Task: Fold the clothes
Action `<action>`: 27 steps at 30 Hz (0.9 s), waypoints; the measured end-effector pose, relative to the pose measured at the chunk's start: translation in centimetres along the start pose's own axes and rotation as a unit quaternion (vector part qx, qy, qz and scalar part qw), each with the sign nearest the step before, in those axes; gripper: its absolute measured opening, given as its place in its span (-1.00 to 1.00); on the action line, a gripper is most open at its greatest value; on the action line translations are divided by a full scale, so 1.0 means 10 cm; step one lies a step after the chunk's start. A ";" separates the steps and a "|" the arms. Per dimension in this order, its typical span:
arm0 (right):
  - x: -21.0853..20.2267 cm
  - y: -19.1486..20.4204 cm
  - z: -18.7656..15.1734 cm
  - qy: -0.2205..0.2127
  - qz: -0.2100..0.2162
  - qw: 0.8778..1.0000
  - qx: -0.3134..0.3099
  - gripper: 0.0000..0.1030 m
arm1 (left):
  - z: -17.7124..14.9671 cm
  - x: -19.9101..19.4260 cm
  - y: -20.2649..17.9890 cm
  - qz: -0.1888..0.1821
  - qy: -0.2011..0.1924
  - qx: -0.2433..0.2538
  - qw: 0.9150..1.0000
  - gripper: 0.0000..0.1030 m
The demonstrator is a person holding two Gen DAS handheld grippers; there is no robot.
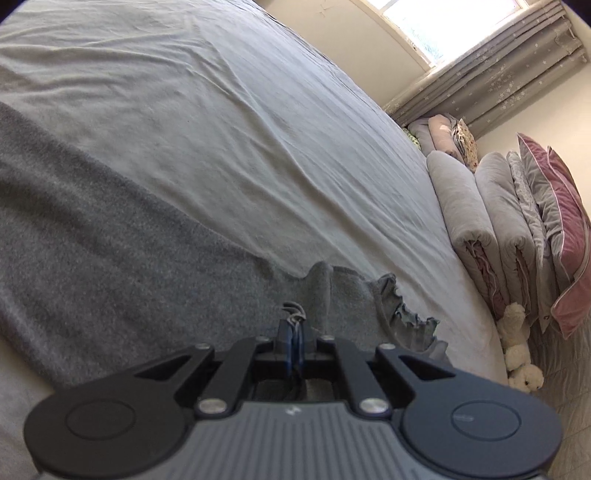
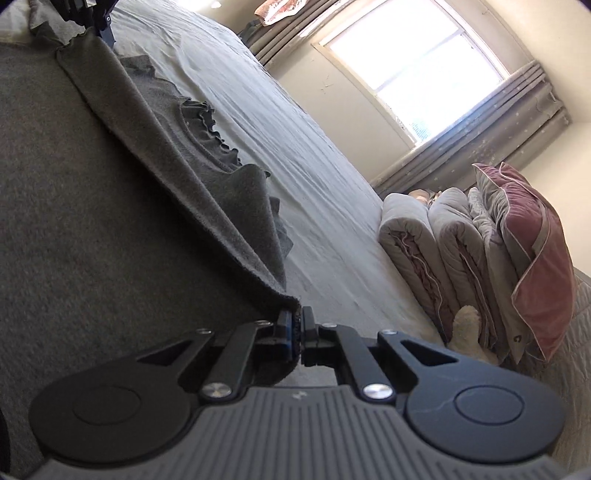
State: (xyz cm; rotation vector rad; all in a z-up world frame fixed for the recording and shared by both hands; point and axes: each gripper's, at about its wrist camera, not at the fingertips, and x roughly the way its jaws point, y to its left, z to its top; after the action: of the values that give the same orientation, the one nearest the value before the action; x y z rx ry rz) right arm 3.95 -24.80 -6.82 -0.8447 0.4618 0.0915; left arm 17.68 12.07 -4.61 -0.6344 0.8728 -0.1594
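A grey knit garment [image 1: 110, 236] with a ruffled collar [image 1: 406, 310] lies on the bed. My left gripper [image 1: 294, 328] is shut on the garment's edge near the collar, with fabric pinched between the blue pads. In the right wrist view the same garment [image 2: 92, 229] fills the left side, its ruffled collar [image 2: 207, 125] further off. My right gripper [image 2: 295, 325] is shut on a corner of the garment and holds a folded edge taut. That edge runs up to the left gripper [image 2: 99, 22] at the top left.
The white bedsheet [image 1: 240, 129] stretches beyond the garment. Rolled grey quilts [image 2: 417, 251] and a pink pillow [image 2: 532, 258] are stacked at the bed's far side, with a white plush toy [image 1: 517, 350] beside them. A window with curtains [image 2: 424, 74] is behind.
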 end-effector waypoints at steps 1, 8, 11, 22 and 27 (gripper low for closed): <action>0.02 0.03 -0.02 0.001 0.010 1.000 -0.008 -0.95 | -0.03 0.00 0.01 0.002 -0.001 0.005 1.000 -0.94; 0.05 -0.09 0.06 -0.003 0.035 0.999 0.027 -0.94 | 0.10 -0.15 0.06 -0.038 -0.023 -0.013 0.999 -0.94; 0.08 -0.13 0.07 0.009 0.061 0.997 0.051 -0.87 | 0.18 -0.04 0.00 -0.021 -0.011 0.008 1.000 -0.93; -0.21 -0.59 0.06 -0.004 0.204 0.962 0.184 0.06 | -0.04 -0.07 0.11 -0.092 0.042 0.033 0.994 0.02; -0.07 -0.87 0.11 -0.022 0.213 0.938 0.273 0.06 | 0.05 -0.04 0.11 -0.074 0.016 0.034 0.997 -0.01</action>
State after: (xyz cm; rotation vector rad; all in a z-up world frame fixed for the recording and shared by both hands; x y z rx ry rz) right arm 5.98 -29.70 0.19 -0.1849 0.5876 0.3644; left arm 17.70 13.35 -4.79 -0.6342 0.8480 -0.3334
